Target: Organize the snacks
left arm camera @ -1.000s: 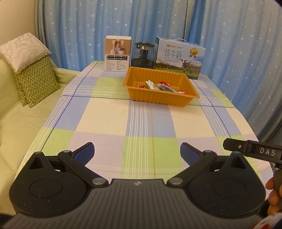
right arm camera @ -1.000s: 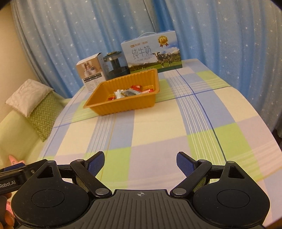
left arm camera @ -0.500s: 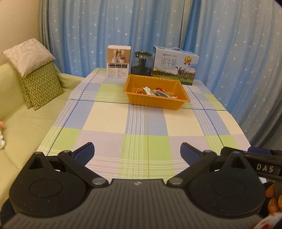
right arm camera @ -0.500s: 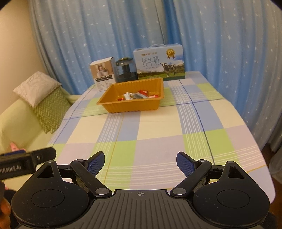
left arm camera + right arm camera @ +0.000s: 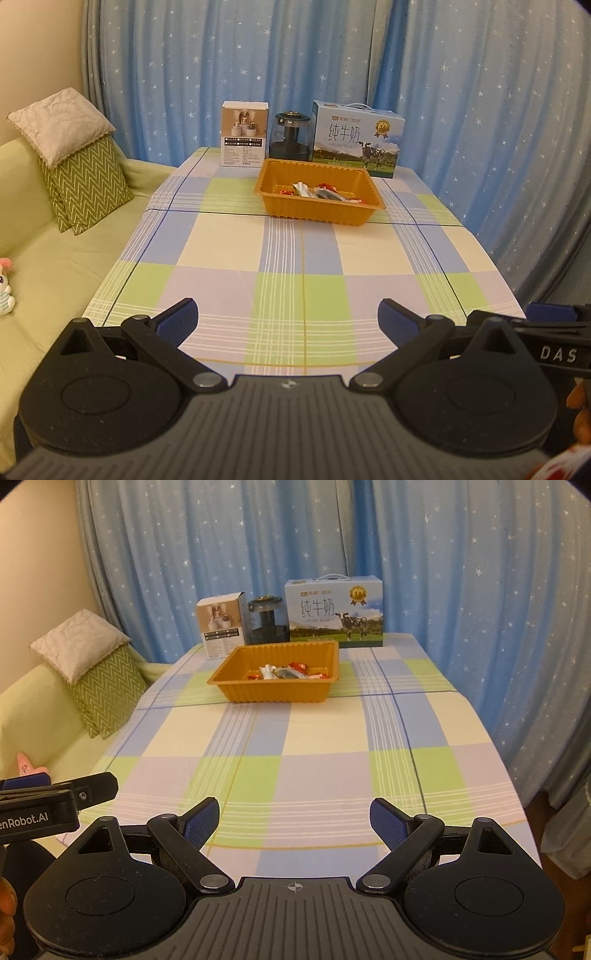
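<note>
Left wrist view is showing the left tongs (image 5: 286, 319) standing wide apart with nothing between them, hanging over the near edge of the counter (image 5: 303, 251). The right tongs (image 5: 293, 818) are gaping likewise, empty. The snacks (image 5: 319, 192) are lying inside the orange tray (image 5: 317, 214) at the far end, just before the milk carton (image 5: 354, 138).

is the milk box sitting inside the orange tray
No, the milk box stands upright on the tablecloth behind the orange tray, which holds only small wrapped snacks.
</note>
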The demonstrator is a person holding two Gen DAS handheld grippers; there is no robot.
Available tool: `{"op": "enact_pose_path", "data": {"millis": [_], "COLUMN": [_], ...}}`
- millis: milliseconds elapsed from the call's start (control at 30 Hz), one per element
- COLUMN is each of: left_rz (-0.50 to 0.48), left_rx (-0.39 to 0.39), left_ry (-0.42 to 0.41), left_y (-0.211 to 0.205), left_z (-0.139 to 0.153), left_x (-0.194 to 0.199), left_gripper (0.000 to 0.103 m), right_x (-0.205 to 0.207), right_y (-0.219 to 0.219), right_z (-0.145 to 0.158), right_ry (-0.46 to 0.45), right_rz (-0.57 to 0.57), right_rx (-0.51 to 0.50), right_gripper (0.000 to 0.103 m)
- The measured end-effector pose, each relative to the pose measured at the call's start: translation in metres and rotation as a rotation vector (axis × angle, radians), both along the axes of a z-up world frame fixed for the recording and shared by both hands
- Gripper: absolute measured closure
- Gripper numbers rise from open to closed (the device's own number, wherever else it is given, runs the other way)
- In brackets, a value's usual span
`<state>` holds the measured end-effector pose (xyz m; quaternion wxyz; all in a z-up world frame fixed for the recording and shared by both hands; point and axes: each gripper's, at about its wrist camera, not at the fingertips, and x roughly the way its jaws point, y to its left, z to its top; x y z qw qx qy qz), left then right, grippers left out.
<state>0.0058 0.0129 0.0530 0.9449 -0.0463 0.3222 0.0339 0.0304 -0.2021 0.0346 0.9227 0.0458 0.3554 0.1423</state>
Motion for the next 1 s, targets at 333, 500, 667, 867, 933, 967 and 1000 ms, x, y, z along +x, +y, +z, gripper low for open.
{"op": "enact_pose_path", "data": {"millis": [333, 500, 667, 867, 933, 967, 1000], "left_rz": [-0.01, -0.007, -0.004, -0.004, -0.005, -0.005, -0.005], "left_rx": [0.015, 0.015, 0.015, 0.016, 0.016, 0.016, 0.016], "left_ry": [0.008, 0.004, 0.003, 0.003, 0.003, 0.003, 0.004], "left_y": [-0.005, -0.005, -0.005, -0.005, -0.005, -0.005, -0.005], "left_z": [0.0, 0.0, 0.0, 0.0, 0.0, 0.0, 0.0], "left_x": [-0.012, -0.012, -0.012, -0.012, -0.012, -0.012, -0.012], "left_gripper": [0.0, 0.0, 0.0, 0.0, 0.0, 0.0, 0.0], "right_x": [-0.011, -0.01, -0.01, -0.011, -0.011, -0.011, -0.011], "right_y": [-0.005, -0.006, -0.006, -0.005, -0.005, -0.004, -0.004], "right_z": [0.01, 0.01, 0.01, 0.01, 0.01, 0.01, 0.01], "right_ry": [-0.011, -0.01, -0.011, -0.006, -0.006, -0.006, -0.007], "right_rz": [0.004, 0.0, 0.0, 0.004, 0.004, 0.004, 0.004], "right_rx": [0.003, -0.002, 0.0, -0.002, -0.002, -0.002, -0.003], "right_gripper": [0.015, 0.015, 0.015, 0.015, 0.015, 0.015, 0.015]}}
